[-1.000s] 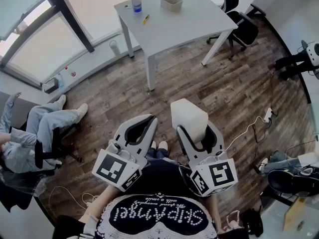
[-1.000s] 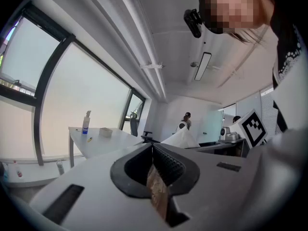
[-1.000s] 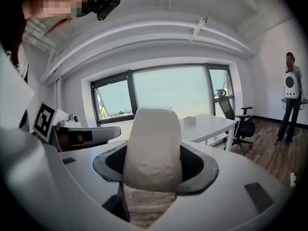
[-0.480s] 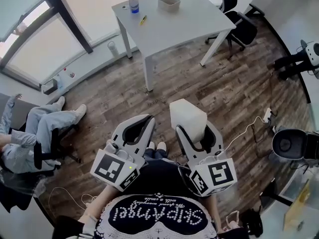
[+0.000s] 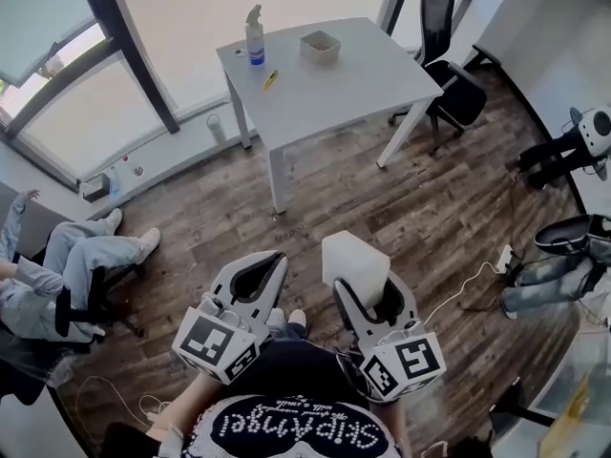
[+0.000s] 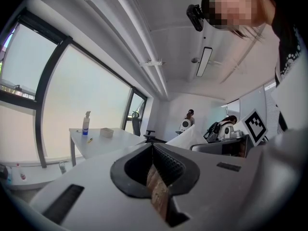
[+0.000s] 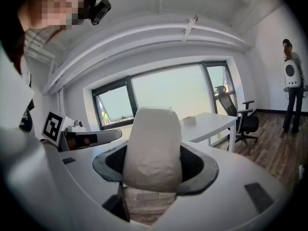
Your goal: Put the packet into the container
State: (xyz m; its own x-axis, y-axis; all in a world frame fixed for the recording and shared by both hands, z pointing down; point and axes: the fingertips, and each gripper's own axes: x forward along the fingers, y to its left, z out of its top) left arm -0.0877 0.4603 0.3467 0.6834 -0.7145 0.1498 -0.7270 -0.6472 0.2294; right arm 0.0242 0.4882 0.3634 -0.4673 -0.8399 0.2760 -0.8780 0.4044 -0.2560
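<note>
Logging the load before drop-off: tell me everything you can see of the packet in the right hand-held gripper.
The packet is plain white, puffy and pillow-shaped, with a matte, slightly crinkled skin and no print visible. Its rounded top pokes out past the right hand-held gripper, whose two jaws pinch its sides. It is held in the air above the wood floor, touching nothing else.

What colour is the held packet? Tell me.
The packet is plain white; the right gripper view shows it best.

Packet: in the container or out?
Out. The white packet is clamped in the right gripper; the container sits far off on the table.
</note>
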